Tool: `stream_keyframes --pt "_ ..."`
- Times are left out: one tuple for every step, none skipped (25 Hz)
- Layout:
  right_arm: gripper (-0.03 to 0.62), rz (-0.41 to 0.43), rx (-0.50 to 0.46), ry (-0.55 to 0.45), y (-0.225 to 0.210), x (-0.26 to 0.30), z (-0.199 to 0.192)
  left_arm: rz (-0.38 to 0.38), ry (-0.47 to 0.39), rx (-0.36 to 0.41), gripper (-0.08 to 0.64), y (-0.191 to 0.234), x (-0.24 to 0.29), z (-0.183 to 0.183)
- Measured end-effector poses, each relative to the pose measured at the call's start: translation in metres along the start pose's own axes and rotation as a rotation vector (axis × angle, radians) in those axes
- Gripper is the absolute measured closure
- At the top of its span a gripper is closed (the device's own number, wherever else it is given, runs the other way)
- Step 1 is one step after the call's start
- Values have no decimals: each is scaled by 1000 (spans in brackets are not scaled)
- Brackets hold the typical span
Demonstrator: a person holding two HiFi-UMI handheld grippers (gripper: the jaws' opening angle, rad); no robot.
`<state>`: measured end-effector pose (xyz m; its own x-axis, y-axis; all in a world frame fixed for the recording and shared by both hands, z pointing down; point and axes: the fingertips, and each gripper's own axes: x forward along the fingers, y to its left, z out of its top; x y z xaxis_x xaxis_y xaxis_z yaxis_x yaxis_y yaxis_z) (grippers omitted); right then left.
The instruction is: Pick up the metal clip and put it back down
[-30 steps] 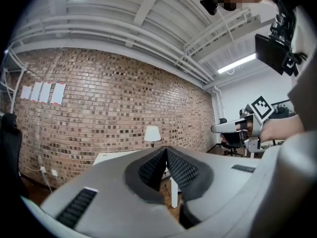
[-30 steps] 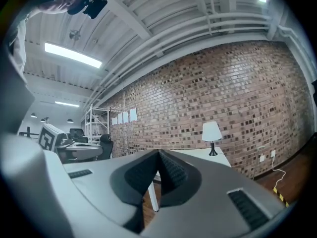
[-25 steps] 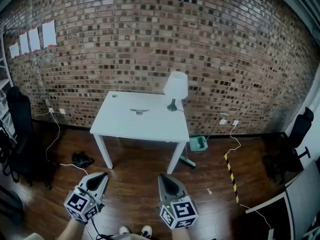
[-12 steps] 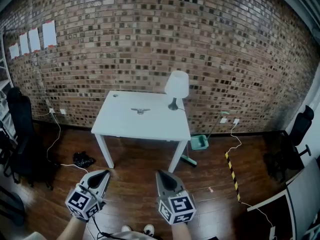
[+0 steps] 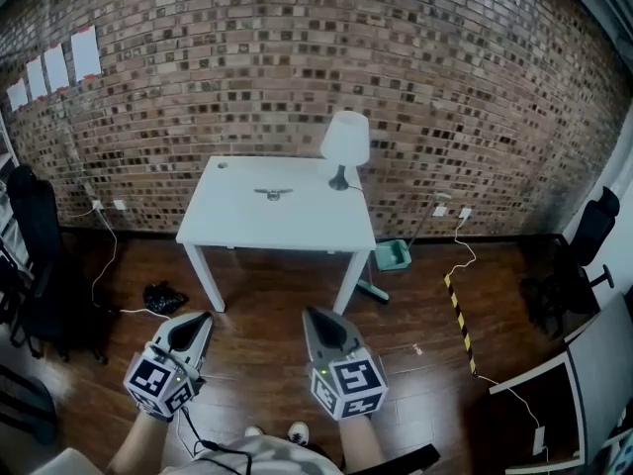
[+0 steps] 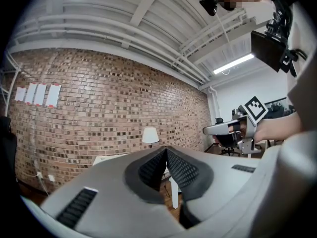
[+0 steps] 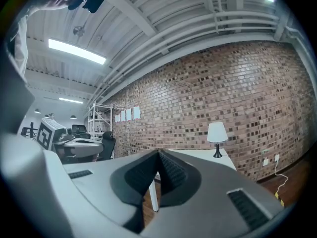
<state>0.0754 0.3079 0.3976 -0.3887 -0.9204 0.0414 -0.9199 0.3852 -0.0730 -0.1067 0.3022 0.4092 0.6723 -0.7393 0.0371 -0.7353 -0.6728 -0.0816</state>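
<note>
**benchlurker:** so where's the metal clip compared to your grippers right now?

**me:** The metal clip (image 5: 274, 194) is lying flat on the white desk (image 5: 247, 234), toward the back edge and a bit left of the lamp (image 5: 345, 146). I'm standing well back from it. My left gripper (image 5: 202, 319) and right gripper (image 5: 311, 314) are both low in front of me over the wooden floor (image 5: 267, 364), side by side and pointing at the desk. There's a good stretch of floor between their tips and the desk legs, so both are well apart from the clip.

**benchlurker:** jaws open or what?

**me:** Nope, both clenched tight with nothing in them. In the left gripper view the ribbed pads (image 6: 181, 170) meet at the tip, and it's the same in the right gripper view.

**benchlurker:** what's the room like?

**me:** The desk sits against a brick wall (image 5: 396, 67) with the clip and the lamp on top. There are a few paper sheets (image 5: 84, 52) stuck on the wall up left, and a black office chair (image 5: 40, 231) off to the left. A dark bundle (image 5: 161, 297) lies on the floor near the desk's left legs and a green dustpan (image 5: 392, 255) by its right side. Further right there's a strip of yellow-black tape (image 5: 457, 336) on the floor
</note>
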Motion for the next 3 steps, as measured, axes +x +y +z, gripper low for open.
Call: stream_keyframes --pt "614 2 -2 -1 0 1 0 0 -4 3 561 0 1 0" --pt "614 4 -4 -2 -1 2 -1 -1 -7 6 561 0 3 0" --pt "614 6 -6 -2 -1 3 -1 -2 -10 8 561 0 4 0"
